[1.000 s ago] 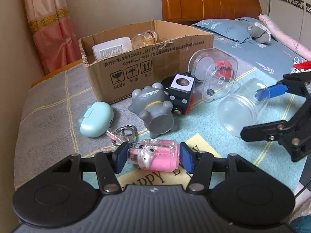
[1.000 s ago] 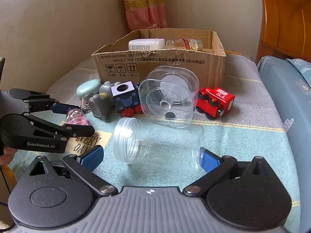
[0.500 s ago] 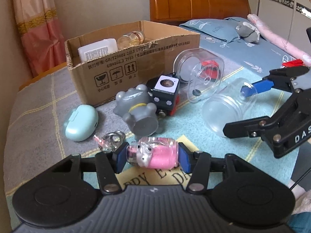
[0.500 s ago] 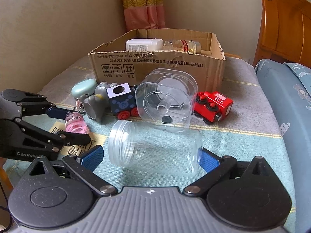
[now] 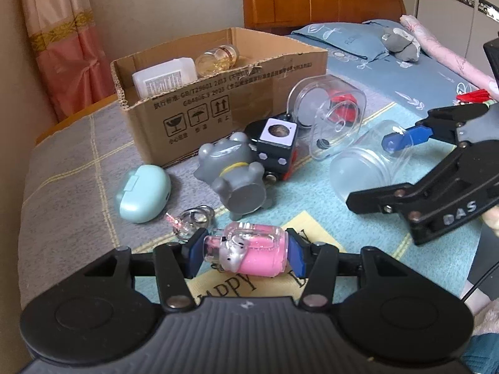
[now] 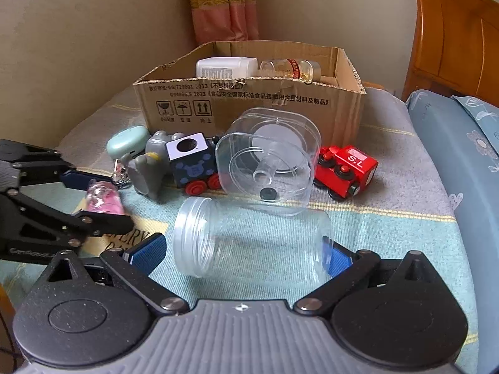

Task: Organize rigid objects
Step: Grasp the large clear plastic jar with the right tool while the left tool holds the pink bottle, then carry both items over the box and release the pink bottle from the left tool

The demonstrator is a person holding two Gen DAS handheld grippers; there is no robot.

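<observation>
My left gripper point(image 5: 244, 254) is shut on a pink keychain bottle point(image 5: 249, 252) and holds it just above the mat; it also shows in the right wrist view point(image 6: 104, 201). My right gripper point(image 6: 240, 254) is open around a clear plastic jar point(image 6: 249, 243) lying on its side, with its blue pads at the jar's two ends. The jar also shows in the left wrist view point(image 5: 368, 168). An open cardboard box point(image 6: 249, 99) stands behind, holding a white bottle point(image 6: 226, 67) and a glass bottle point(image 6: 290, 68).
In front of the box lie a mint earbud case point(image 5: 143, 193), a grey figurine point(image 5: 234, 174), a dark cube train car point(image 6: 193, 162), a clear square container point(image 6: 271, 159) and a red train car point(image 6: 346, 168). A wooden headboard point(image 5: 321, 0) and blue bedding point(image 5: 389, 62) are at right.
The left gripper has lifted the pink bottle slightly and moved toward the box. The right gripper has moved closer around the clear jar.
</observation>
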